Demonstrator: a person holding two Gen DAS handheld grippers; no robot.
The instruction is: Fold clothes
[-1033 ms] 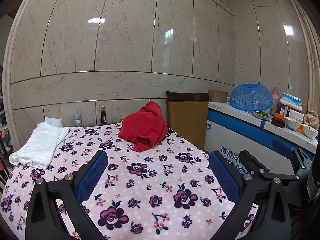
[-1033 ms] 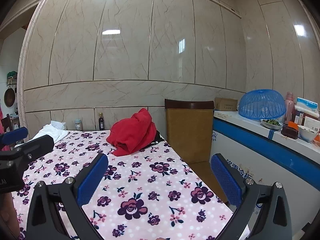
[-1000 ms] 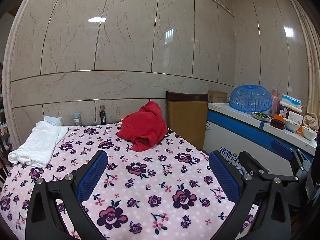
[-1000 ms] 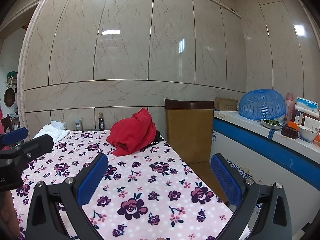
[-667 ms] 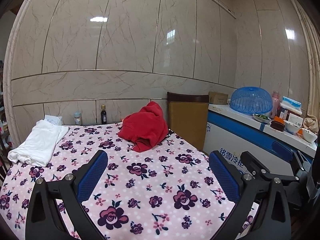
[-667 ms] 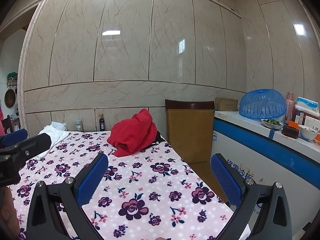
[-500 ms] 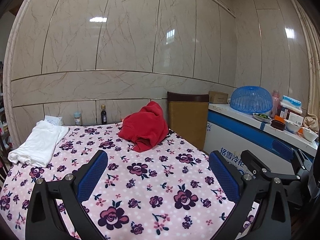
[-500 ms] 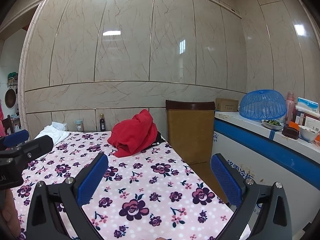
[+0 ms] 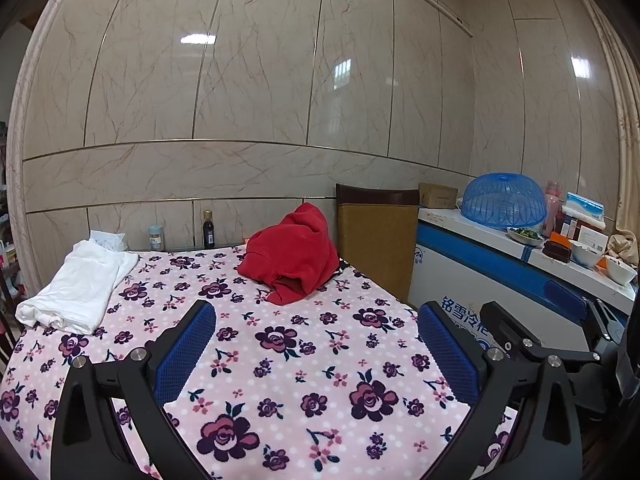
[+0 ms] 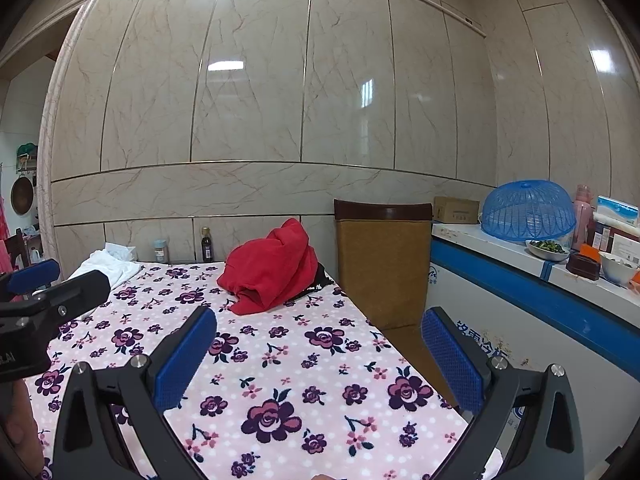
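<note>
A red garment sits in a crumpled heap at the far end of the table, close to the wall and toward the right edge. It is bunched up high, with a peak at the top and a rolled opening, perhaps a sleeve or hem, facing the near side. From the right wrist view the same red garment has a piece of black cloth poking out from under its right side. A white garment lies at the far left of the table, folded into a long flat bundle with soft wrinkles, well apart from the red one.
</note>
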